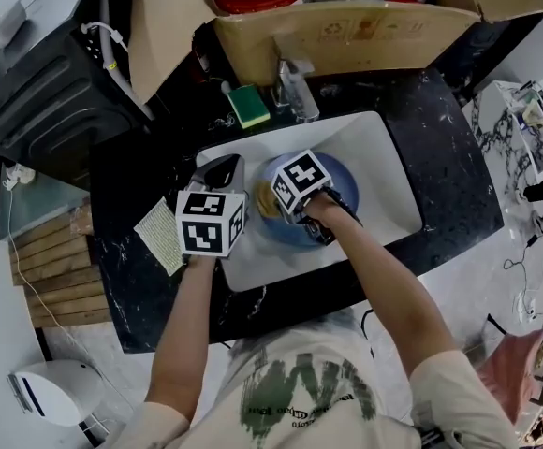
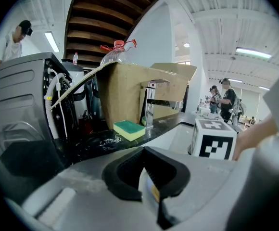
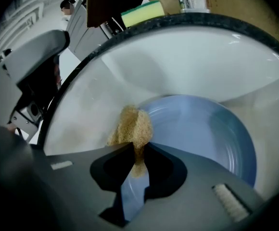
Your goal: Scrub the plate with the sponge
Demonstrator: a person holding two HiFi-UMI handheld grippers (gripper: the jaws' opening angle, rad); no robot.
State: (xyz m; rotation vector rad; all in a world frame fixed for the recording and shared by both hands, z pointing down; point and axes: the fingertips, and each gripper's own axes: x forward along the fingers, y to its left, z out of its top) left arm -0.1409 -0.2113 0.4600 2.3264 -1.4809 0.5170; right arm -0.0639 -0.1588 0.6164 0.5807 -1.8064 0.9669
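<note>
A blue plate point(image 1: 332, 181) lies in the white sink point(image 1: 388, 157). My right gripper point(image 1: 276, 204) hovers over the plate's left part, shut on a tan sponge point(image 1: 266, 200). In the right gripper view the tan sponge point(image 3: 132, 126) sticks out past the shut jaws point(image 3: 138, 146) and rests on the left rim of the blue plate point(image 3: 202, 129). My left gripper point(image 1: 223, 165) is just left of the plate over the sink's edge, jaws shut point(image 2: 144, 150), with nothing held that I can see.
A green-and-yellow sponge point(image 1: 249, 106) lies on the black counter beside the faucet point(image 1: 295, 87). An open cardboard box point(image 1: 346, 31) stands behind the sink. A dark appliance point(image 1: 47, 92) fills the left. A pale mesh cloth point(image 1: 162, 235) lies on the counter at the left.
</note>
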